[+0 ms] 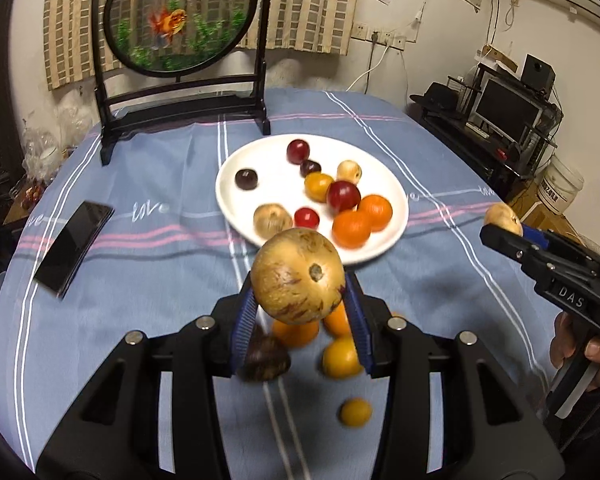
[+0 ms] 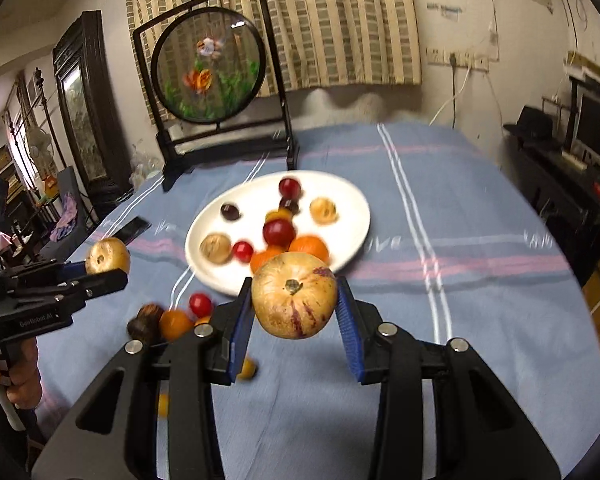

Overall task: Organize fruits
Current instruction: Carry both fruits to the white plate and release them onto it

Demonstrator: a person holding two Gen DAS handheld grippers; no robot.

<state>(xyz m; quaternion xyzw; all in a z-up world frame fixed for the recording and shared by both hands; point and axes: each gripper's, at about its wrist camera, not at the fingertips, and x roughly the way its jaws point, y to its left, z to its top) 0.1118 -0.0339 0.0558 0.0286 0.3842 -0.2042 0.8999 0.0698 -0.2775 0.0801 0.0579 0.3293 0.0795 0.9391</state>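
Note:
My left gripper is shut on a tan, purple-streaked round fruit, held above the cloth just in front of the white plate. My right gripper is shut on a similar tan fruit, also in front of the plate. The plate holds several fruits: red plums, dark ones, oranges and tan ones. Loose fruits lie on the cloth under the left gripper: oranges, a dark brown one, a small yellow one. Each gripper shows in the other's view, the right one and the left one.
A black phone lies on the blue striped tablecloth at the left. A black-framed round goldfish screen stands behind the plate. A desk with a monitor stands off the table's right side.

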